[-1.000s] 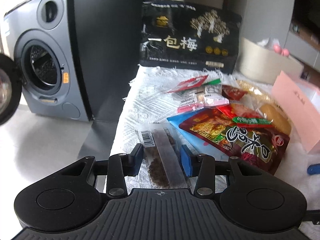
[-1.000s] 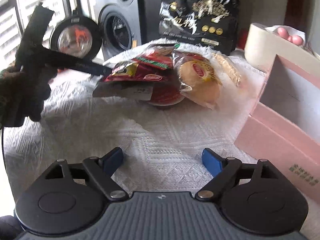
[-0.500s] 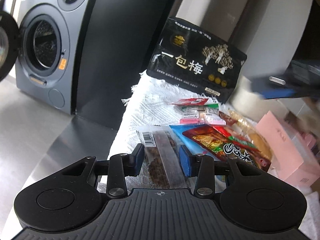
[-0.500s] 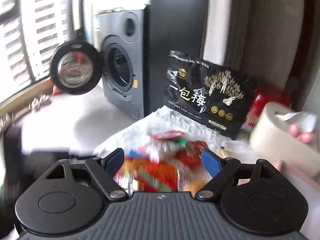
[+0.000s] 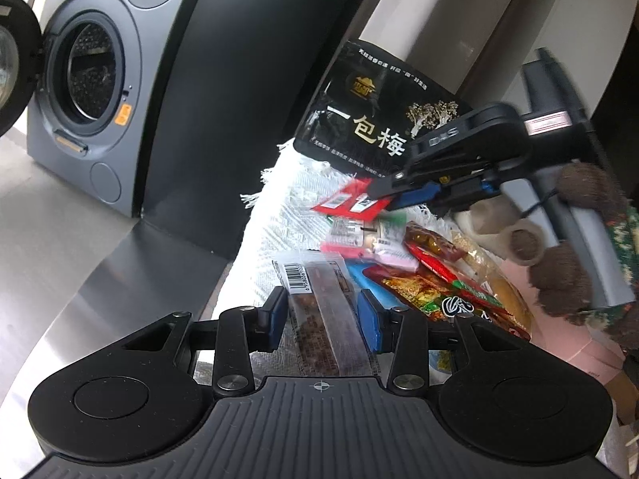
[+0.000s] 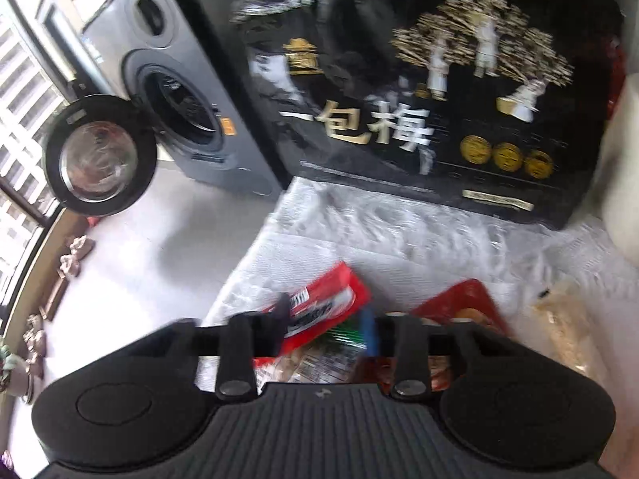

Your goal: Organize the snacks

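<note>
Nearest the left wrist camera, the left hand-held gripper point(image 5: 322, 311) sits partly closed with its blue pads point(image 5: 369, 319) either side of a clear packet of dark dried snack point(image 5: 319, 311) with a barcode label, lying at the near edge of the desk point(image 5: 275, 235) on its white textured cloth; can't tell if the pads really press on it. Just past that is the snack pile: a blue pack, a red spicy-snack bag point(image 5: 439, 291), a pink-and-white sweet pack point(image 5: 371, 239). Further back, the right hand-held gripper point(image 5: 389, 195), held in a brown-gloved hand point(image 5: 567, 247), has just been closing and looks pinched on the edge of a small red packet point(image 5: 351, 201); its own view is blurred, with the red packet point(image 6: 327, 303) between its fingers. Behind everything a big black plum bag point(image 5: 375, 119) stands upright, and off the desk is a grey washing machine point(image 5: 88, 92) with its door open.
</note>
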Demonstrator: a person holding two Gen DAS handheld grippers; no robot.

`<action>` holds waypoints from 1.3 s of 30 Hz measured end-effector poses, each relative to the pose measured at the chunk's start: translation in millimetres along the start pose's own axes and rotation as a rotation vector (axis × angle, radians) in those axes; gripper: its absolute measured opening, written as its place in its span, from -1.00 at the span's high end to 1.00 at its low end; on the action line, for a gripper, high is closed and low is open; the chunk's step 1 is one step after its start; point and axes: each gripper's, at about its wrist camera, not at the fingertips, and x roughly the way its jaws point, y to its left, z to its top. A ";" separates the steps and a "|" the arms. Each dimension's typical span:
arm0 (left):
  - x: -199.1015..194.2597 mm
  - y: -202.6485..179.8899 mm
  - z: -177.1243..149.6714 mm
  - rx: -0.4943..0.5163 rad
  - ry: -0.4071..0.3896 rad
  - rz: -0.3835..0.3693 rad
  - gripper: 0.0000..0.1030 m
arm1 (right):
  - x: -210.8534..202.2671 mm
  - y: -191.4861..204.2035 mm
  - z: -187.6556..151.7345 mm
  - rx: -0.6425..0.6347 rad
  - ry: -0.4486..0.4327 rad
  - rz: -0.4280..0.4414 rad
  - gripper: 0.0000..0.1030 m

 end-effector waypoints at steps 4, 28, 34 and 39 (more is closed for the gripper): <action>-2.4 3.0 6.8 -0.043 0.014 -0.007 0.15 | -30.7 4.1 2.9 -0.009 -0.039 0.068 0.82; 15.1 -278.3 3.6 0.309 0.114 -0.431 0.15 | -306.8 -147.4 -125.5 0.072 -0.383 -0.107 0.87; 55.0 -310.4 -10.3 0.306 0.184 -0.383 0.12 | -311.6 -182.2 -147.3 0.087 -0.392 -0.267 0.81; 55.5 -316.1 -14.7 0.342 0.174 -0.351 0.13 | -308.8 -201.4 -159.0 0.121 -0.369 -0.237 0.75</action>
